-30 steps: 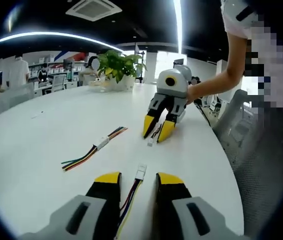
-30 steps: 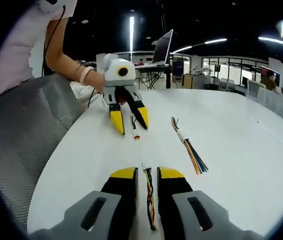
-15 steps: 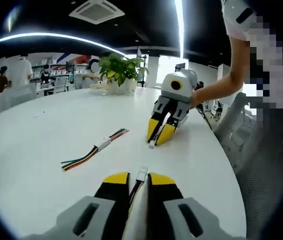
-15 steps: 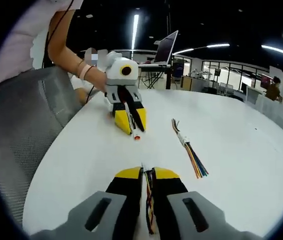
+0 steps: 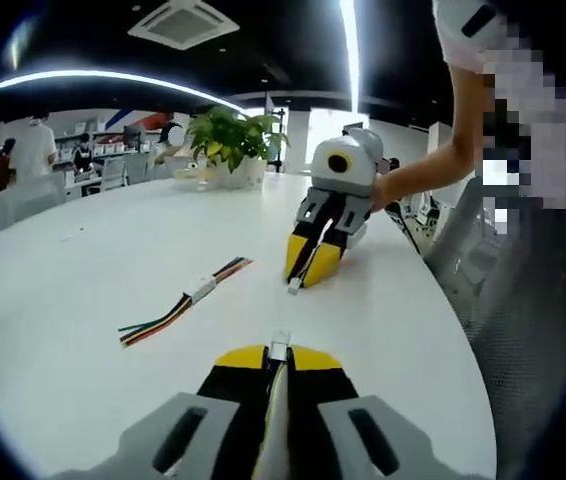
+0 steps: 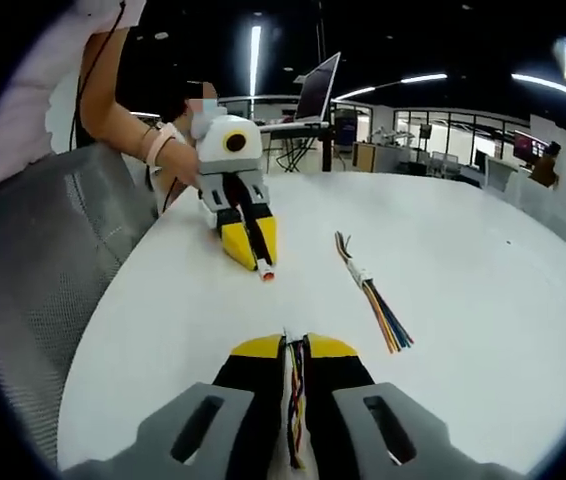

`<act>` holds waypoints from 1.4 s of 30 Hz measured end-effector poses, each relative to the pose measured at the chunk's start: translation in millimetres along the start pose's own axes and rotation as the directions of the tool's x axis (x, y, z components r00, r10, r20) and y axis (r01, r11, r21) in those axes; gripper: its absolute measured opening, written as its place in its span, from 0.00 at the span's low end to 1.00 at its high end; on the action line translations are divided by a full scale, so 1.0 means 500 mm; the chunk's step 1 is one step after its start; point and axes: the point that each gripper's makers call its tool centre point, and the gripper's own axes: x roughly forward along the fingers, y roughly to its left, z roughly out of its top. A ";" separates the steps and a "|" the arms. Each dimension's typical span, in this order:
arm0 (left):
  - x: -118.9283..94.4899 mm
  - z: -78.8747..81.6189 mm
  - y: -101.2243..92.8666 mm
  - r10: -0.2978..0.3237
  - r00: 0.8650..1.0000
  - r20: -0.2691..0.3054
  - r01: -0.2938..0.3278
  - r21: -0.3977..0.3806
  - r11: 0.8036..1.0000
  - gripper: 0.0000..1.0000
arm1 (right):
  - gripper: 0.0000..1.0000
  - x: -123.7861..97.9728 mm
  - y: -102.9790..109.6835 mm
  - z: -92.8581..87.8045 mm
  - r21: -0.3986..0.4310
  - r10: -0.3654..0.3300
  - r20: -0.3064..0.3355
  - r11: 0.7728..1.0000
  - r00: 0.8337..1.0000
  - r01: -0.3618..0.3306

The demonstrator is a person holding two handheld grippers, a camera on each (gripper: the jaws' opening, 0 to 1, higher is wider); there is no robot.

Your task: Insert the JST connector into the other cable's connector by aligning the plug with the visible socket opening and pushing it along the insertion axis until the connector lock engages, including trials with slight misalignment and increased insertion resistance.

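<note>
Between the closed yellow-tipped jaws of the left gripper (image 5: pixel 269 358), clamped on a cable with a white connector (image 5: pixel 280 347) poking out forward. Across the white table (image 5: pixel 83 290), facing back along nearly the same line, the right gripper (image 5: pixel 313 262), shut on its own cable, a small connector tip (image 5: pixel 293 287) sticking out toward the near plug. From the opposite side, same picture: right gripper (image 6: pixel 293 349) pinching multicoloured wires (image 6: pixel 294 395), left gripper (image 6: pixel 251 243) well apart, its connector end (image 6: pixel 266 272) aimed back. Long axes roughly head-on, with a slight sideways offset, judged correctable while closing the gap. Off to one side, a spare ribbon cable (image 5: pixel 180 301), untouched. Farther back, a potted plant (image 5: pixel 228 138).
</note>
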 end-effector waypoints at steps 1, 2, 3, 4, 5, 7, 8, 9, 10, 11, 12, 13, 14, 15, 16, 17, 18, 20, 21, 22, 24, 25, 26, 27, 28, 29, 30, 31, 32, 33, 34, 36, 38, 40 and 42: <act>0.001 0.000 0.001 -0.001 1.000 0.000 0.001 0.000 1.000 0.01 | 0.04 0.000 -0.001 0.000 0.007 0.001 0.000 1.000 1.000 -0.001; 0.000 0.001 -0.001 -0.003 1.000 -0.002 0.003 0.003 1.000 0.01 | 0.04 0.000 -0.001 0.000 0.013 0.002 0.001 1.000 1.000 -0.002; 0.001 0.001 0.000 -0.004 1.000 -0.003 0.004 0.005 1.000 0.01 | 0.03 0.000 -0.002 0.000 0.018 0.002 0.001 1.000 1.000 -0.002; 0.000 0.002 -0.002 -0.006 1.000 -0.003 0.006 0.006 1.000 0.01 | 0.03 -0.001 -0.003 0.000 0.021 0.001 0.000 1.000 1.000 -0.001; 0.001 0.002 -0.001 -0.006 1.000 -0.004 0.006 0.009 1.000 0.01 | 0.03 0.000 -0.004 0.001 0.023 0.002 0.000 1.000 1.000 -0.002; 0.002 0.003 -0.001 -0.001 1.000 -0.006 0.001 0.004 1.000 0.01 | 0.03 0.001 -0.005 0.002 0.030 0.001 -0.002 1.000 1.000 -0.001; 0.001 0.003 -0.003 -0.002 1.000 -0.005 0.002 0.006 1.000 0.01 | 0.03 0.001 -0.005 0.002 0.031 0.003 -0.002 1.000 1.000 -0.003; 0.003 0.005 -0.002 -0.004 1.000 -0.009 0.004 0.011 1.000 0.01 | 0.03 0.002 -0.005 0.003 0.034 0.005 -0.003 0.999 1.000 -0.005; 0.002 0.004 -0.003 -0.002 1.000 -0.015 0.002 0.023 1.000 0.01 | 0.03 0.003 -0.004 0.003 0.034 0.008 -0.003 0.999 1.000 -0.008; 0.003 0.006 -0.001 0.002 1.000 -0.022 -0.002 0.034 0.999 0.01 | 0.03 0.005 -0.003 0.004 0.032 0.013 -0.003 0.999 1.000 -0.013; 0.004 0.007 -0.001 0.006 1.000 -0.027 -0.004 0.047 0.999 0.01 | 0.03 0.006 -0.001 0.005 0.032 0.020 -0.003 0.999 1.000 -0.020; 0.005 0.008 0.000 0.005 1.000 -0.031 -0.003 0.054 0.999 0.01 | 0.03 0.007 -0.001 0.006 0.035 0.022 -0.002 0.999 1.000 -0.022; 0.006 0.008 -0.002 0.003 0.999 -0.037 0.000 0.067 0.998 0.01 | 0.03 0.008 -0.001 0.007 0.033 0.023 -0.002 0.999 1.000 -0.023; 0.007 0.009 -0.002 -0.002 0.999 -0.043 0.005 0.075 0.997 0.01 | 0.03 0.010 -0.002 0.008 0.033 0.025 -0.003 0.999 1.000 -0.025; 0.007 0.009 -0.004 -0.004 0.999 -0.046 0.008 0.082 0.997 0.01 | 0.03 0.011 -0.002 0.009 0.033 0.026 -0.002 0.999 1.000 -0.026; 0.008 0.010 -0.004 -0.008 0.999 -0.048 0.012 0.085 0.996 0.01 | 0.03 0.012 -0.002 0.012 0.031 0.029 0.002 0.999 1.000 -0.029; 0.009 0.010 -0.006 -0.012 0.999 -0.049 0.016 0.087 0.996 0.01 | 0.03 0.013 -0.002 0.013 0.031 0.029 0.003 0.999 1.000 -0.029; 0.011 0.011 -0.008 -0.016 0.999 -0.046 0.020 0.085 0.996 0.01 | 0.03 0.016 -0.001 0.017 0.030 0.034 0.006 0.999 0.999 -0.034; 0.012 0.011 -0.008 -0.015 0.999 -0.045 0.019 0.084 0.996 0.01 | 0.03 0.018 -0.001 0.019 0.030 0.037 0.008 0.999 0.999 -0.037; 0.013 0.012 -0.010 -0.018 0.999 -0.045 0.021 0.085 0.996 0.01 | 0.03 0.019 0.000 0.020 0.033 0.039 0.009 0.999 0.999 -0.039; 0.014 0.013 -0.012 -0.019 0.999 -0.046 0.023 0.088 0.996 0.01 | 0.03 0.022 0.001 0.023 0.032 0.042 0.012 0.999 0.999 -0.043; 0.014 0.014 -0.012 -0.020 0.999 -0.046 0.024 0.089 0.996 0.01 | 0.03 0.023 0.002 0.024 0.031 0.045 0.012 0.999 0.999 -0.045; 0.015 0.016 -0.013 -0.022 0.999 -0.040 0.025 0.085 0.996 0.01 | 0.03 0.025 0.003 0.025 0.030 0.047 0.012 0.998 0.999 -0.047; 0.016 0.019 -0.013 -0.024 0.999 -0.030 0.026 0.077 0.997 0.01 | 0.03 0.026 0.004 0.025 0.028 0.049 0.012 0.998 0.999 -0.050; 0.015 0.022 -0.012 -0.021 1.000 -0.020 0.023 0.069 0.997 0.01 | 0.03 0.027 0.006 0.026 0.025 0.054 0.011 0.998 0.998 -0.054; 0.016 0.024 -0.011 -0.022 1.000 -0.017 0.023 0.069 0.997 0.01 | 0.03 0.028 0.007 0.027 0.021 0.056 0.011 0.998 0.998 -0.056; 0.015 0.025 -0.012 -0.023 1.000 -0.018 0.024 0.073 0.997 0.01 | 0.03 0.030 0.009 0.028 0.016 0.059 0.012 0.998 0.998 -0.060; 0.016 0.026 -0.013 -0.024 1.000 -0.019 0.025 0.079 0.997 0.01 | 0.03 0.030 0.010 0.030 0.014 0.061 0.015 0.998 0.998 -0.061; 0.015 0.026 -0.015 -0.028 0.999 -0.022 0.030 0.082 0.996 0.01 | 0.03 0.031 0.011 0.033 0.016 0.063 0.019 0.998 0.998 -0.063; 0.016 0.030 -0.016 -0.030 0.999 -0.013 0.031 0.074 0.997 0.01 | 0.03 0.033 0.011 0.034 0.018 0.064 0.019 0.998 0.998 -0.065; 0.017 0.041 -0.020 -0.040 0.999 0.020 0.039 0.049 0.998 0.01 | 0.03 0.033 0.012 0.035 0.018 0.065 0.019 0.998 0.998 -0.065; 0.017 0.040 -0.020 -0.038 0.999 0.006 0.037 0.068 0.997 0.01 | 0.03 0.036 0.013 0.037 0.017 0.069 0.020 0.997 0.997 -0.069; 0.019 0.036 -0.022 -0.042 0.999 -0.008 0.043 0.078 0.996 0.01 | 0.03 0.038 0.014 0.040 0.016 0.069 0.023 0.997 0.997 -0.070; 0.020 0.034 -0.025 -0.050 0.999 -0.011 0.050 0.080 0.996 0.01 | 0.03 0.039 0.014 0.041 0.015 0.070 0.026 0.997 0.997 -0.071; 0.025 0.025 -0.025 -0.050 0.998 -0.026 0.052 0.085 0.995 0.01 | 0.03 0.041 0.013 0.040 -0.002 0.072 0.024 0.997 0.997 -0.072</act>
